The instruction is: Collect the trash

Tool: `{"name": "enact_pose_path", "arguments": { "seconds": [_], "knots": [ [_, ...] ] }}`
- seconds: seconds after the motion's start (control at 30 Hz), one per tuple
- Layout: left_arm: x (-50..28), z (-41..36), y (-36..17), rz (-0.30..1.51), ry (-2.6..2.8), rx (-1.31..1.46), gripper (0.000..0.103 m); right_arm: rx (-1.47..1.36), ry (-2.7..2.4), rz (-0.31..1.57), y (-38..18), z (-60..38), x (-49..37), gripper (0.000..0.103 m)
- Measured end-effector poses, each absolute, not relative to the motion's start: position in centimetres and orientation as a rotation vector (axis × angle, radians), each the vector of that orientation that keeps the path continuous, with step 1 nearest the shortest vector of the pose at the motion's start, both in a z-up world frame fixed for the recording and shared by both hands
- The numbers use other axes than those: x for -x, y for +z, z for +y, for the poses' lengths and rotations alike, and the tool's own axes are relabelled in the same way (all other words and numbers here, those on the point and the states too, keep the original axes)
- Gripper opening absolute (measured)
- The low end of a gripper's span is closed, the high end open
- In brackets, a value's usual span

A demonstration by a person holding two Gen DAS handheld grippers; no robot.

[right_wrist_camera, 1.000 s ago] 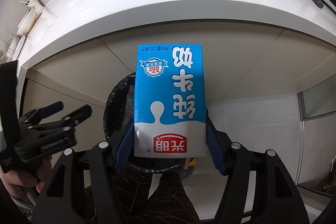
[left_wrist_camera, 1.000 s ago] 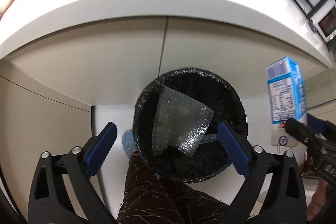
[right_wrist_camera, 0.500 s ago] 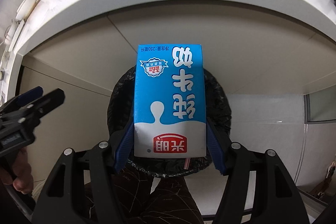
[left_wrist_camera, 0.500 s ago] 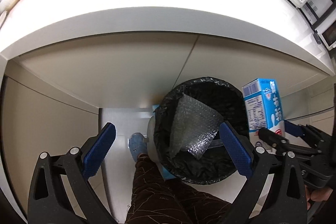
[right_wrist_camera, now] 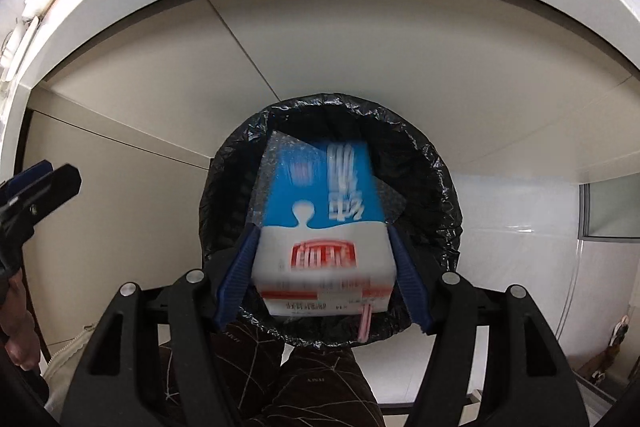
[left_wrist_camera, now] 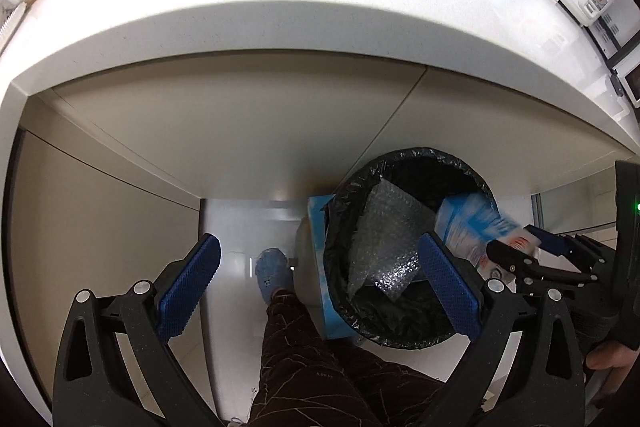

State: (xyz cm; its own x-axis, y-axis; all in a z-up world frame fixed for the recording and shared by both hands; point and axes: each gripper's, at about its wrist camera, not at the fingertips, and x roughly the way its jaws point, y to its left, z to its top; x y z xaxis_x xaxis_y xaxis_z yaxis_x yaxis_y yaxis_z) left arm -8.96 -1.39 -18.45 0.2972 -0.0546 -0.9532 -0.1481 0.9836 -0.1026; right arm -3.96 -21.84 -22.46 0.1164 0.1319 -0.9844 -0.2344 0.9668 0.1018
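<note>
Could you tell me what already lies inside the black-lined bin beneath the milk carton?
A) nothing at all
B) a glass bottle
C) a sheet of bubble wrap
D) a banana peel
C: a crumpled clear sheet of bubble wrap rests against the inner liner of the bin, beside the milk carton.

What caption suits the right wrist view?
Blurred milk carton between the right gripper pads, above the black-lined trash bin.
</note>
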Motion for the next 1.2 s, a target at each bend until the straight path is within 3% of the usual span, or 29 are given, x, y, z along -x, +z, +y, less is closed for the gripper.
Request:
{"name": "enact_pose_path", "arguments": {
  "seconds": [0.33, 0.9, 1.2],
  "knots": [
    [8.7, -2.6, -16.7, 1.256, 0.029, 0.167, 0.097, 0.066, 0.214, 1.317, -17.4, -23.3, 3.8, 0.090],
    [10.7, -5.1, -3.0, 1.166, 0.048, 0.158, 0.097, 0.084, 0.152, 1.155, -0.7, -25.6, 6.2, 0.094],
    [11.1, -7.0, -0.2, 1.140, 0.019, 0.139, 0.097, 0.092, 0.139, 1.134, 2.6, -26.9, 7.1, 0.094]
  ]
}}
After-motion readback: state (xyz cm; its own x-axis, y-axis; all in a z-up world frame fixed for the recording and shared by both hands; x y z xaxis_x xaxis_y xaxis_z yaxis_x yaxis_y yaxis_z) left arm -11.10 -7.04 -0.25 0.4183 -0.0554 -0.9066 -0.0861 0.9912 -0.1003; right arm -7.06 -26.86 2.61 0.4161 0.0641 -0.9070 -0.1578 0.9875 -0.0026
